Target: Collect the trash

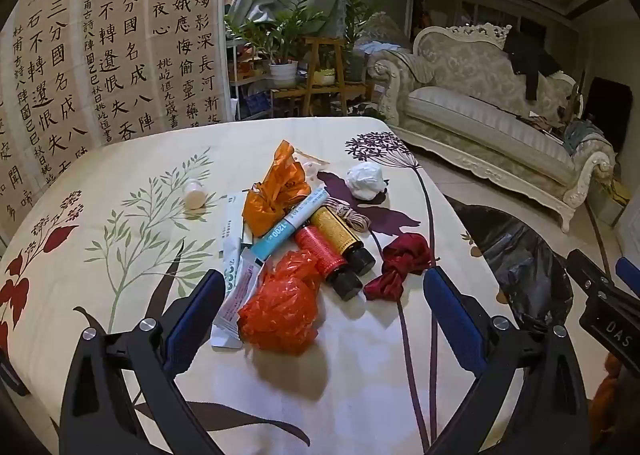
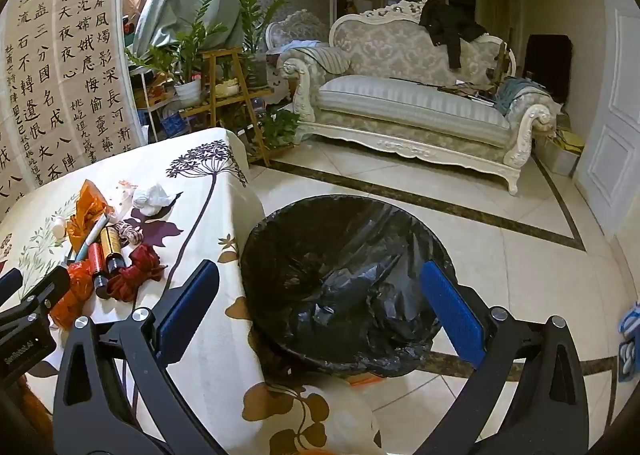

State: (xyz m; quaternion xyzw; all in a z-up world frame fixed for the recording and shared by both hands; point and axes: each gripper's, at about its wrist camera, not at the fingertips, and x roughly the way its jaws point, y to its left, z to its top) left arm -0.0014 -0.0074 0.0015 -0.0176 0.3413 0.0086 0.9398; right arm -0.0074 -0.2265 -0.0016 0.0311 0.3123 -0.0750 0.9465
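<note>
A heap of trash lies on the flower-print tablecloth (image 1: 120, 255): a crumpled red plastic bag (image 1: 280, 303), an orange bag (image 1: 276, 191), two dark bottles (image 1: 336, 251), a teal tube box (image 1: 292, 225), a dark red cloth (image 1: 404, 265), a white paper wad (image 1: 366, 181), string (image 1: 354, 217) and a small pale bottle (image 1: 195, 193). My left gripper (image 1: 324, 287) hangs open just short of the red bag, with nothing between its fingers. My right gripper (image 2: 320, 283) is open above the black-lined bin (image 2: 344, 287), which stands on the floor beside the table. The same heap (image 2: 108, 247) shows at the left of the right wrist view.
Calligraphy sheets (image 1: 100, 55) hang behind the table. Potted plants on wooden stands (image 2: 216, 67) and an ornate sofa (image 2: 412, 95) stand farther back across the tiled floor (image 2: 520, 255). The table's corner (image 2: 248, 191) drops off right beside the bin.
</note>
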